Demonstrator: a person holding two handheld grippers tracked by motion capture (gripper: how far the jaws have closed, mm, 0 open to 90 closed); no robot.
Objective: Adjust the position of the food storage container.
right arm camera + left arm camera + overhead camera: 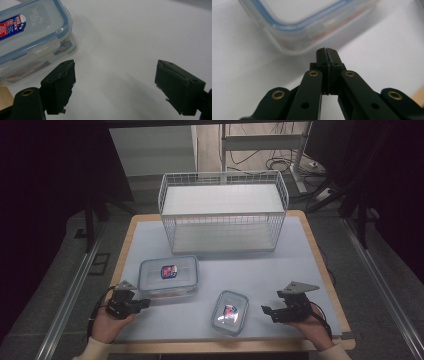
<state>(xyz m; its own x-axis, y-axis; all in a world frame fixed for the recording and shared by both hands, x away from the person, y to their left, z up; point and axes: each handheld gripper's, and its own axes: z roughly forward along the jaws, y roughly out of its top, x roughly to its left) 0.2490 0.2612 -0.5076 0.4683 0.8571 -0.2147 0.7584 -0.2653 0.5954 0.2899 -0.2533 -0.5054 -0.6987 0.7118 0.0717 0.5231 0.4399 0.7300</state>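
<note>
Resting on the pale blue table mat, near its front edge: two clear plastic containers with blue-rimmed lids and a red and blue label on top. Larger container at front left, lying flat, lid on. Smaller container more to the middle, closer to the front edge, turned a little, lid on too. Behind both, at the far side of the mat, a white wire basket, well apart from the containers. Left gripper held in the left hand just beside the front left corner of the larger container, jaws pressed together with nothing between them; in the left gripper view, closed tips pointing at a rounded corner of this container, near but not touching. Right gripper held in the right hand, to the right of the smaller container, jaws standing wide apart with only bare mat between them; in the right gripper view, smaller container off to the left of the left jaw, close but apart.
</note>
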